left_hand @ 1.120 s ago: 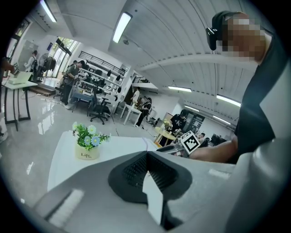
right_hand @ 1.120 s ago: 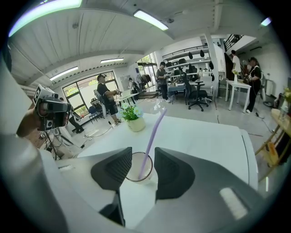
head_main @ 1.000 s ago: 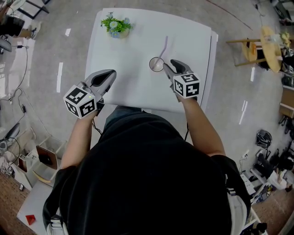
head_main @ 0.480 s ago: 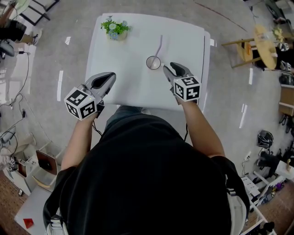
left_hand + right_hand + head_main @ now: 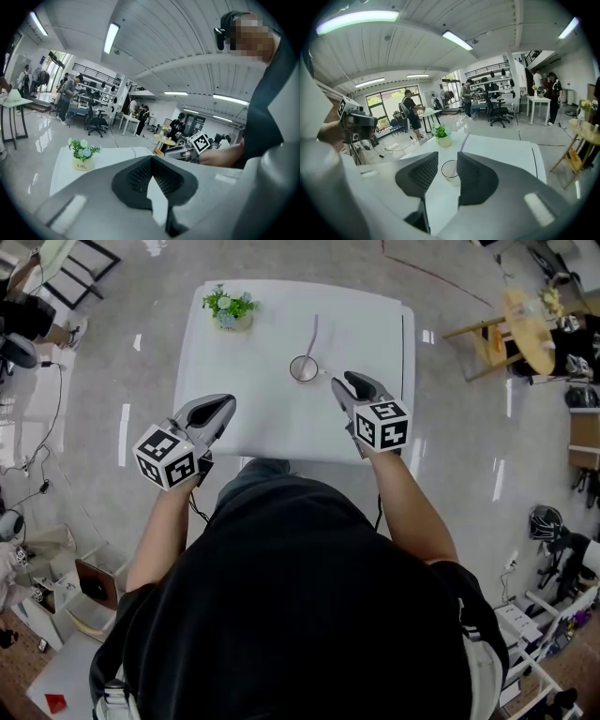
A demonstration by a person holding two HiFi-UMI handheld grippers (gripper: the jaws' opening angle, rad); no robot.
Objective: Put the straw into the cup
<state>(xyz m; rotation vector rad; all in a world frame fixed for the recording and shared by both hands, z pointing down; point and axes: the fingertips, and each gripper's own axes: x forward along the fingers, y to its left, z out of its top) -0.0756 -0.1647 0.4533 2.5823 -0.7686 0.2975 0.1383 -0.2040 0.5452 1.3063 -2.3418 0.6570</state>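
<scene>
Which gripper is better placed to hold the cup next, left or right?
Right: the right gripper, jaws open though just closing, empty, points at the cup nearby; the left gripper is farther.

White table, potted flowers, wooden stool

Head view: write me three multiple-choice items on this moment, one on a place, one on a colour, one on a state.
1. Where on the table does the flower pot stand? A. far left corner B. near right corner C. middle
2. What colour is the straw? A. green B. purple C. red
3. How is the straw placed? A. flat on the table B. on the floor C. standing slanted in the cup
Key: 1 A, the pot sits at the table's far left corner; 2 B, the straw shows pale purple; 3 C, its lower end is inside the cup's rim.
</scene>
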